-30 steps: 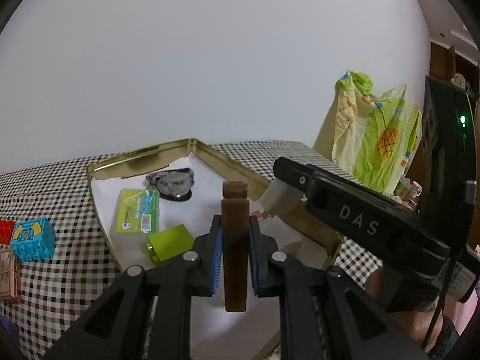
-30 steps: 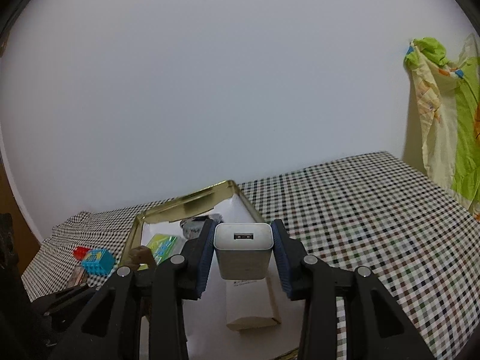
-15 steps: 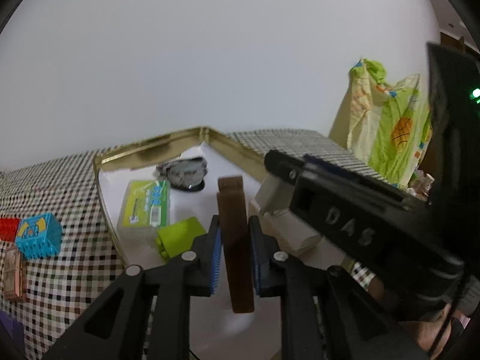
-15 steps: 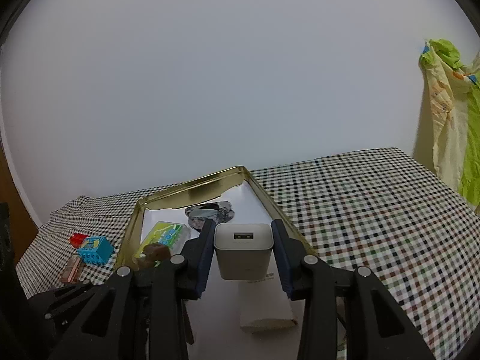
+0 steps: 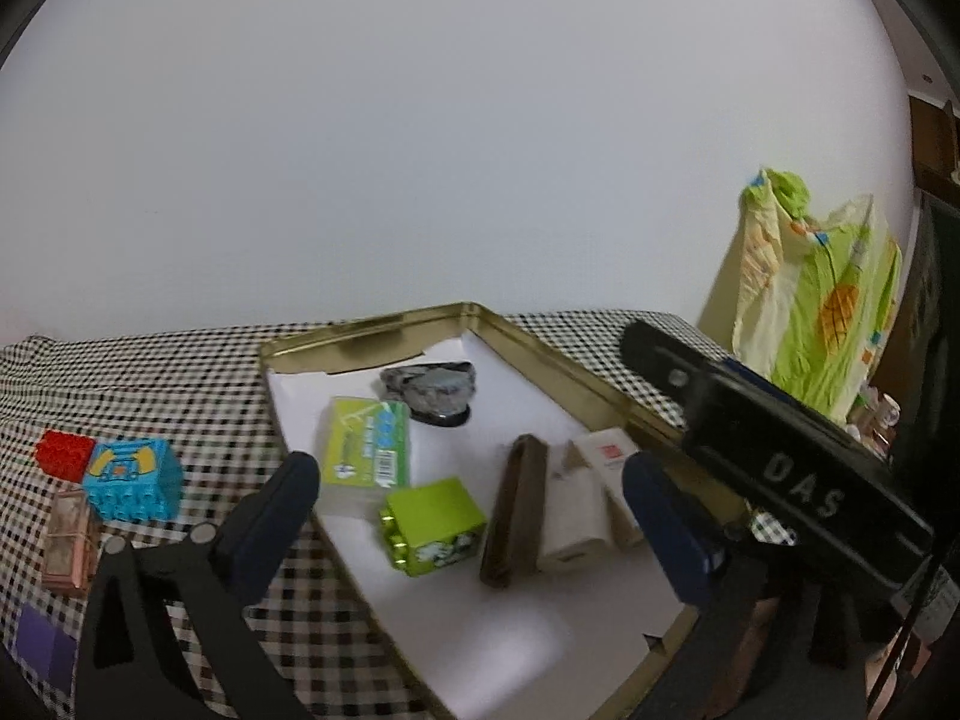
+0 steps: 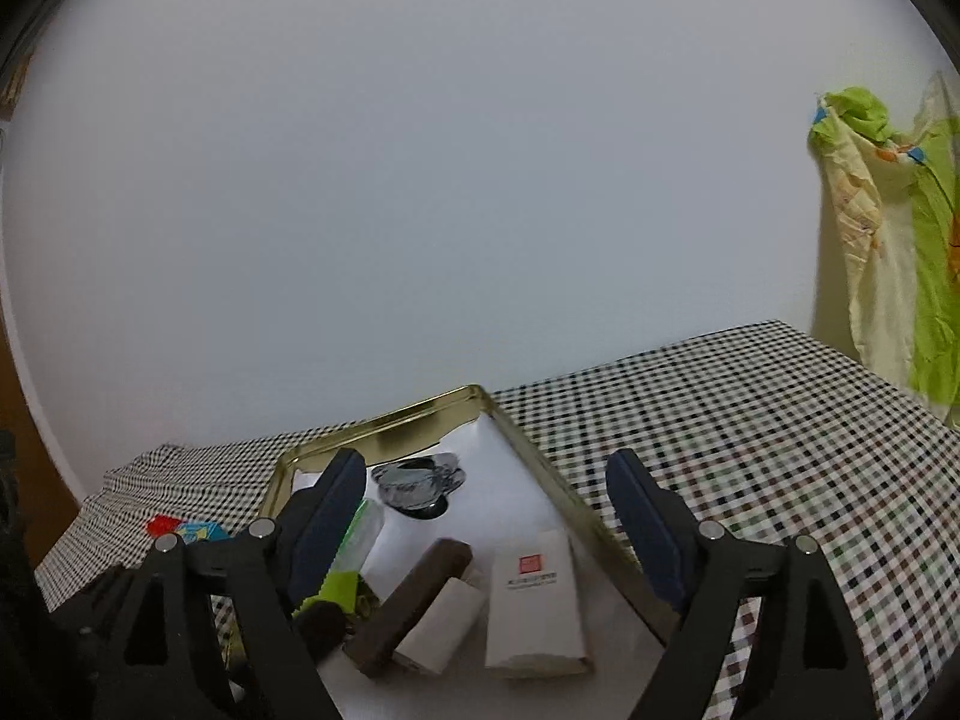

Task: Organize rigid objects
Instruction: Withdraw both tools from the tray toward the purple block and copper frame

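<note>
A gold tin tray [image 5: 558, 354] [image 6: 543, 483] lined with white paper lies on the checked cloth. In it lie a brown bar [image 5: 515, 519] [image 6: 408, 603], a white charger [image 5: 570, 516] [image 6: 441, 624], a white box [image 5: 612, 468] [image 6: 534, 594], a lime green block [image 5: 435, 525], a green packet [image 5: 366, 450] and a dark grey stone [image 5: 429, 387] [image 6: 417, 480]. My left gripper [image 5: 474, 516] is open and empty above the tray. My right gripper [image 6: 486, 516] is open and empty above the charger and box.
A blue block [image 5: 132, 480], a red block [image 5: 63, 453] and a pink clear box [image 5: 69, 540] lie on the cloth left of the tray. A green and yellow cloth [image 5: 816, 300] hangs at the right. The right gripper's body [image 5: 774, 468] crosses the left wrist view.
Both grippers opened. The left let go of the brown bar and the right let go of the white charger; both now lie in the tray side by side.
</note>
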The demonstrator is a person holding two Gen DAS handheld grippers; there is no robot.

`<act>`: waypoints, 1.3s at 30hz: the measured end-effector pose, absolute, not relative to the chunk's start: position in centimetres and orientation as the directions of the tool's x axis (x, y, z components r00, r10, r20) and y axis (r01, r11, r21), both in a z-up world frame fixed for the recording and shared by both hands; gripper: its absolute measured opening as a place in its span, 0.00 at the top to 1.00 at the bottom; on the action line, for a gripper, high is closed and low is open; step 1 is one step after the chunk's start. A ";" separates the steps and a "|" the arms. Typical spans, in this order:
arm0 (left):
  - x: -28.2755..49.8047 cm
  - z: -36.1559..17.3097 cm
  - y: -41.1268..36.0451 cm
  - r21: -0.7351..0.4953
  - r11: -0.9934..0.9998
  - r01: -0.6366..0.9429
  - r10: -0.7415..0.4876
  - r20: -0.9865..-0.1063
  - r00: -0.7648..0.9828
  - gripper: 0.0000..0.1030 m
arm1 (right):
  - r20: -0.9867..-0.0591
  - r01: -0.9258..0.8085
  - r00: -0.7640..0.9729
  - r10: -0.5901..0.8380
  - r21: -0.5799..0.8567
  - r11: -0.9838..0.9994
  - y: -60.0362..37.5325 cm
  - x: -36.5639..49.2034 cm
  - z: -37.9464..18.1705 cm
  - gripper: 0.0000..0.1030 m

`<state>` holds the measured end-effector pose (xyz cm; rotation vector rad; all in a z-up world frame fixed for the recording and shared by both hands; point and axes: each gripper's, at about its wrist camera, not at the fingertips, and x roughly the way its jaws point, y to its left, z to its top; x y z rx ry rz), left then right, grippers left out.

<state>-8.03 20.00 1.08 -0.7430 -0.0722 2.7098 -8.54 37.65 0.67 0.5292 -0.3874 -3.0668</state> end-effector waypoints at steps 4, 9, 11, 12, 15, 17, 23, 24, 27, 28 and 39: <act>-8.2 1.0 19.0 -0.112 -0.961 -0.251 0.273 -0.491 -0.827 0.01 | -0.320 -0.064 -0.947 -0.025 0.265 -0.962 38.1 -8.2 0.7 0.18; -7.8 1.3 18.0 -0.059 -0.980 -0.188 0.194 -0.453 -0.870 0.01 | -0.268 -0.108 -0.963 0.033 0.271 -0.956 38.4 -7.6 0.7 0.18; -7.9 1.4 17.7 -0.040 -0.986 -0.160 0.161 -0.443 -0.882 0.01 | -0.250 -0.127 -0.966 0.062 0.254 -0.959 38.3 -7.4 0.8 0.18; -7.9 1.3 17.4 -0.039 -0.988 -0.150 0.152 -0.442 -0.884 0.01 | -0.243 -0.134 -0.967 0.072 0.248 -0.960 38.3 -7.3 0.8 0.18; -8.0 1.0 16.5 -0.045 -0.991 -0.127 0.134 -0.441 -0.887 0.01 | -0.220 -0.150 -0.971 0.097 0.237 -0.960 38.2 -7.1 0.8 0.18; -8.2 0.8 16.1 -0.040 -0.993 -0.110 0.117 -0.440 -0.890 0.01 | -0.221 -0.156 -0.970 0.103 0.236 -0.959 38.3 -7.0 0.8 0.18; -8.2 0.6 15.2 -0.028 -0.997 -0.071 0.076 -0.423 -0.903 0.01 | -0.198 -0.190 -0.969 0.145 0.230 -0.955 38.3 -6.5 0.9 0.18; -8.2 0.7 14.9 -0.036 -0.997 -0.066 0.075 -0.420 -0.904 0.01 | -0.195 -0.195 -0.969 0.152 0.229 -0.954 38.4 -6.4 0.9 0.18; -8.3 0.6 14.2 -0.058 -0.997 -0.048 0.068 -0.414 -0.908 0.01 | -0.183 -0.213 -0.968 0.172 0.234 -0.949 38.6 -6.0 0.9 0.18; -8.3 0.6 14.0 -0.059 -0.997 -0.043 0.064 -0.412 -0.909 0.01 | -0.178 -0.217 -0.968 0.177 0.235 -0.947 38.6 -5.8 0.9 0.18; -7.9 0.4 12.9 -0.047 -0.998 -0.049 0.065 -0.421 -0.905 0.01 | -0.144 -0.232 -0.968 0.206 0.199 -0.952 36.7 -4.1 1.0 0.18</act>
